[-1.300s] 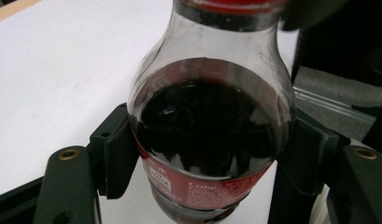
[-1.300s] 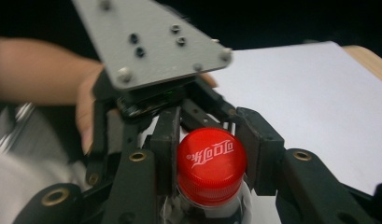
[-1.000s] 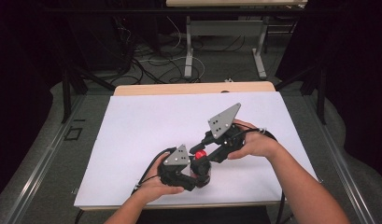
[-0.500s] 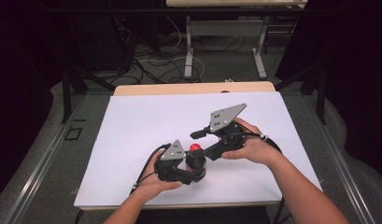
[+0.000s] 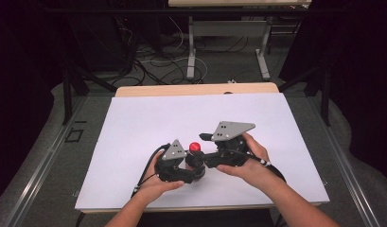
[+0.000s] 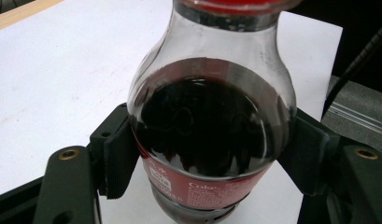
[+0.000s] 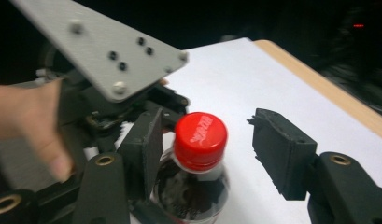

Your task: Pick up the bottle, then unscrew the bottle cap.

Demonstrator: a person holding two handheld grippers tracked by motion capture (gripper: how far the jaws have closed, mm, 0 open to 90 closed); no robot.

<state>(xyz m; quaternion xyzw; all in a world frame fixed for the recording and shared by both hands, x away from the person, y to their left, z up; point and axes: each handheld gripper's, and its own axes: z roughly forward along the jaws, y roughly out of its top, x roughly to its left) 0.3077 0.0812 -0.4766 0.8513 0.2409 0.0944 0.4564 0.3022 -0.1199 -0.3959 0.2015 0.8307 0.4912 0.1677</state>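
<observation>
A small cola bottle [image 6: 209, 121] with dark drink and a red label stands on the white sheet. My left gripper [image 6: 209, 156] is shut on its body, with both pads pressed against the sides. In the high view the bottle's red cap [image 5: 195, 146] shows between the two grippers, the left gripper [image 5: 193, 166] at its lower left. My right gripper [image 7: 212, 144] is open around the red cap [image 7: 199, 135]. Its left pad [image 7: 144, 144] is close beside the cap and the right pad [image 7: 277, 149] stands apart. From the right, the right gripper [image 5: 200, 152] reaches the cap in the high view.
The white sheet [image 5: 148, 118] covers most of the wooden table [image 5: 181, 90], with bare room to the left and behind the grippers. Cables and table legs lie on the floor beyond. The left gripper's grey plate [image 7: 100, 51] and a hand [image 7: 30, 116] rise close behind the bottle.
The bottle and the left gripper have shifted slightly left. The right gripper has followed, and its jaws now sit around the cap.
</observation>
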